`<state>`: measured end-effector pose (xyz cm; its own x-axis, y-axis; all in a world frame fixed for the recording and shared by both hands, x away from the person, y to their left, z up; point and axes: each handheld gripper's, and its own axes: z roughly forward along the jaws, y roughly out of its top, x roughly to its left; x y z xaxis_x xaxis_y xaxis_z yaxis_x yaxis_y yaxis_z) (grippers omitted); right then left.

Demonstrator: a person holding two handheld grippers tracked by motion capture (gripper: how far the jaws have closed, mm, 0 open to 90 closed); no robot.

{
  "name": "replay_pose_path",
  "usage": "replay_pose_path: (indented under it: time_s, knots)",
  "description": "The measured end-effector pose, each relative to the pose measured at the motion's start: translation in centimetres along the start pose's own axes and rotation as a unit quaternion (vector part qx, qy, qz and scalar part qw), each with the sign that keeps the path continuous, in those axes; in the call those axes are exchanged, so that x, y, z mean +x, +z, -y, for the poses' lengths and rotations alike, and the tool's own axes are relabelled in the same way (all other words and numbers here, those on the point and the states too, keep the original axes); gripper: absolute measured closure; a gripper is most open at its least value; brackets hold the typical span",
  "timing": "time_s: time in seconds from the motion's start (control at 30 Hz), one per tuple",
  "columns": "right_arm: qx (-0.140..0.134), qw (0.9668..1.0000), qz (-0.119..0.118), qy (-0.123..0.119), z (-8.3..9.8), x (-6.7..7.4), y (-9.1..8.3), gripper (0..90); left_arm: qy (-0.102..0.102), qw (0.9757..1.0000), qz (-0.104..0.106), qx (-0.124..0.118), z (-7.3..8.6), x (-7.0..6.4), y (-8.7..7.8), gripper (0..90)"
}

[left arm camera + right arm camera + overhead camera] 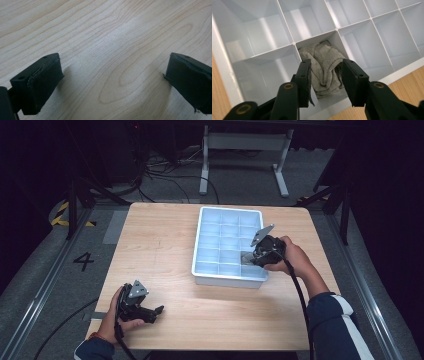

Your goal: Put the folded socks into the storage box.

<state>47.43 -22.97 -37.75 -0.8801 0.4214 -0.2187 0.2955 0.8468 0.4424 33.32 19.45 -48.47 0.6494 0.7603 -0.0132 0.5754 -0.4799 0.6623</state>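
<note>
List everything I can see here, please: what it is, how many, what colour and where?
Table: one, light wood, centre of the room.
Divided tray: one, white, on the table's right half.
Cloth: one, grey, crumpled in a tray compartment by the near rim.
Frame: one, white, on the floor beyond the table.
Cables: several, black, on the floor behind the table.
Number four: one, black, on the floor left of the table.
Left gripper: one, black, open over bare table, near left corner.
Right gripper: one, black, open above the cloth.
Sleeves: two, dark blue, bottom edge.
</note>
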Motion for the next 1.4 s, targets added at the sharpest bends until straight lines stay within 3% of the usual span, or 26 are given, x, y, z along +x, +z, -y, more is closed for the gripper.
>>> replay_pose_path:
  time_s: [0.43, 0.63, 1.4]
  knots:
    - [-0.039, 0.9992, 0.005, 0.010, 1.0, 0.4, -1.9, 50.1, 0.000, 1.0000, 0.000, 0.000, 0.0, 0.0, 0.0, 1.2]
    - [-0.049, 0.9986, 0.018, 0.012, 1.5, 0.8, -3.0, 45.5, 0.000, 1.0000, 0.000, 0.001, 0.0, 0.0, 0.0, 1.2]
    - [-0.073, 0.9968, 0.031, 0.014, 4.9, 2.3, -6.1, 43.1, 0.000, 1.0000, 0.000, 0.000, 0.0, 0.0, 0.0, 1.2]
